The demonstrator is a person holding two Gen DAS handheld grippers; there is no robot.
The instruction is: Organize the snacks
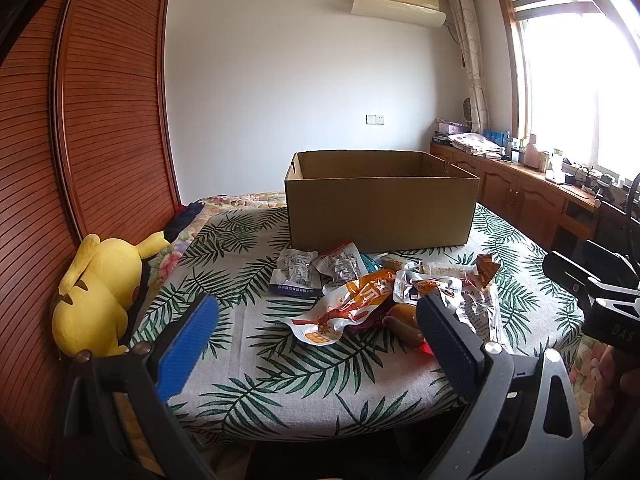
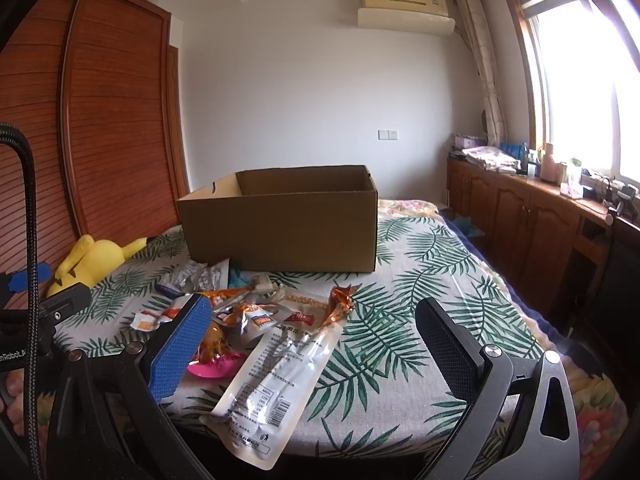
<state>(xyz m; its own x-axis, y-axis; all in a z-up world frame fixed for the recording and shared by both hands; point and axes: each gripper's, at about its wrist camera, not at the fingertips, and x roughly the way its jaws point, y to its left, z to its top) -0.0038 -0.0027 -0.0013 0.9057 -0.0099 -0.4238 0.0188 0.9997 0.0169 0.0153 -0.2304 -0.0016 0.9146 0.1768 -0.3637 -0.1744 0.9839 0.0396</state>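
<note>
While both tongs hang over the near edge of the worktop, nothing is gripped: left tongs spread wide, empty; right tongs spread wide, empty. Each has one blue pad and one black pad.

One cardboard box, open top, stands at 12 o'clock on the leaf-print cloth; its inside floor is not visible. One pile of snack packets lies just in front of the box, touching and overlapping; exact count unclear, roughly eight or more. Countable in the pile: two silver packets at the pile's 10 o'clock, one orange-white pouch at 7 o'clock, one amber twisted wrapper at 2 o'clock. In the right wrist view one long clear-white pouch reaches to 6 o'clock over the worktop edge, and one pink packet sits partly behind the blue pad.

One yellow plush toy lies at 9 o'clock, off the worktop beside the wooden slatted wardrobe. One air conditioner on the far wall at 1 o'clock.
</note>
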